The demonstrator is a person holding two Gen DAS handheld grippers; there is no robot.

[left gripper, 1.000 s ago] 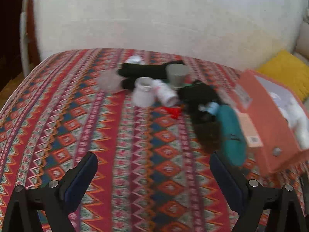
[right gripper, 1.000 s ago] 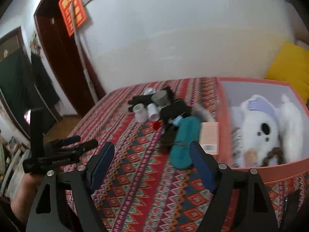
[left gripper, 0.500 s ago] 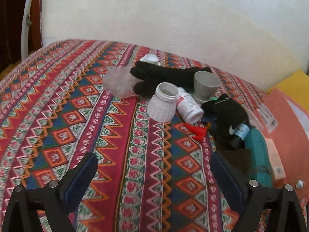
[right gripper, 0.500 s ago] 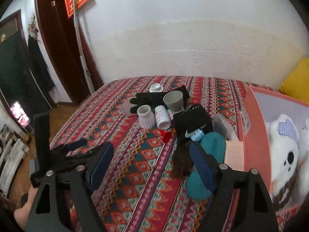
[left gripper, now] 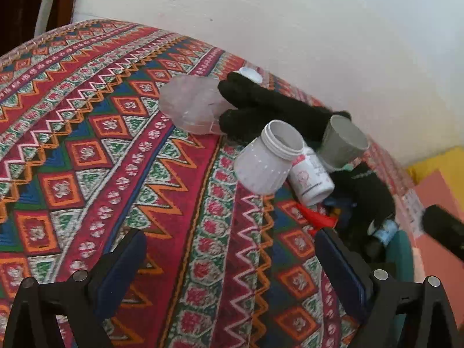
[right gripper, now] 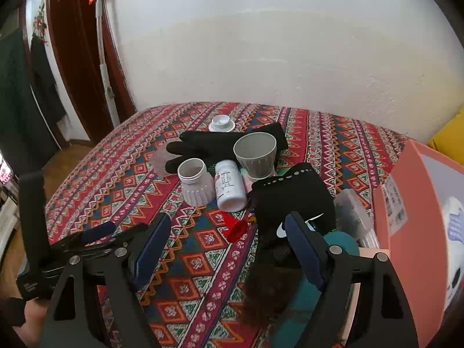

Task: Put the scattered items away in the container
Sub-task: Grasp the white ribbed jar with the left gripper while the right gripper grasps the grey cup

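We are seeing a cloth (right gripper: 121, 179) showing red, orange, blue and green zigzag and diamond bands. On it a black glove (right gripper: 214, 142) is lying beside a white ribbed jar (right gripper: 195, 184), a white bottle (right gripper: 229, 187) bearing a pink-printed label, and a grey cup (right gripper: 255, 153). A small red piece (right gripper: 235, 226) is glowing against the pattern. The box (right gripper: 411, 203) is showing salmon pink, the rounded item (right gripper: 342, 242) teal.

Left gripper (left gripper: 229, 261): black angular frame, dark blue pads on the fingers (left gripper: 123, 264), silver screws seen at the joints. Right gripper (right gripper: 226, 249): same build. Dark sleeve (right gripper: 11, 310) noted at the handle.
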